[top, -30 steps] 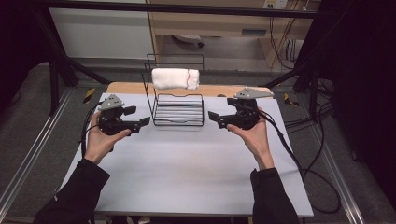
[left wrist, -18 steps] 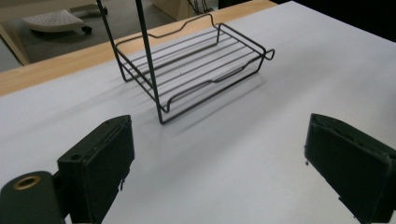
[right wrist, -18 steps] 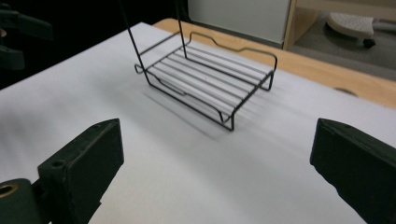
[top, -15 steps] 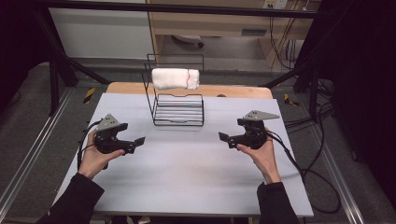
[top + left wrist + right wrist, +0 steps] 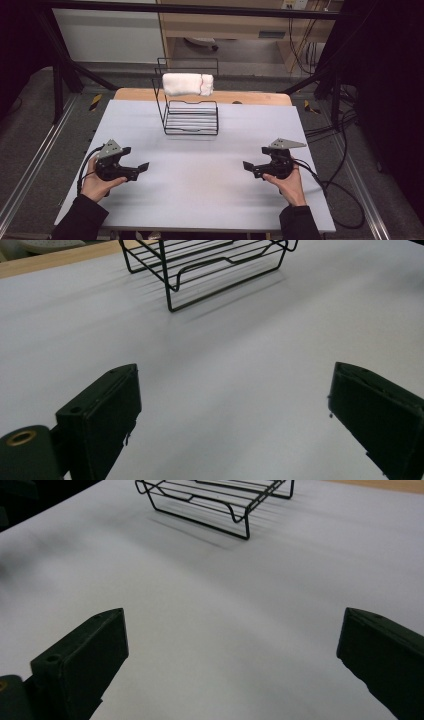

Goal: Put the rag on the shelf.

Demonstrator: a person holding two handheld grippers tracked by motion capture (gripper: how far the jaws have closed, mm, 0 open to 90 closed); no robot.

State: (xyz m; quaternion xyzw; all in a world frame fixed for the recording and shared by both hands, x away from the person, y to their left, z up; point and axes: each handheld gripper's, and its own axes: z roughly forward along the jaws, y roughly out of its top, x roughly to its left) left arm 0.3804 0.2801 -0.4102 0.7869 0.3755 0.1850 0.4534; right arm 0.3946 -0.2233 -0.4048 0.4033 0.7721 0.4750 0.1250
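Rolled white towel (image 5: 188, 84) is resting on the top rail of the black wire rack (image 5: 191, 118) near the far edge of the white table (image 5: 210, 195) — well apart from both tools. Left gripper (image 5: 136, 169) and right gripper (image 5: 251, 169) are hovering near the near corners, jaws spread wide with nothing between them, having just been opening.

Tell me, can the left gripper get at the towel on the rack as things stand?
Probably yes. The left gripper is open and empty, bare table lies between it and the rack, and the towel sits exposed on top.
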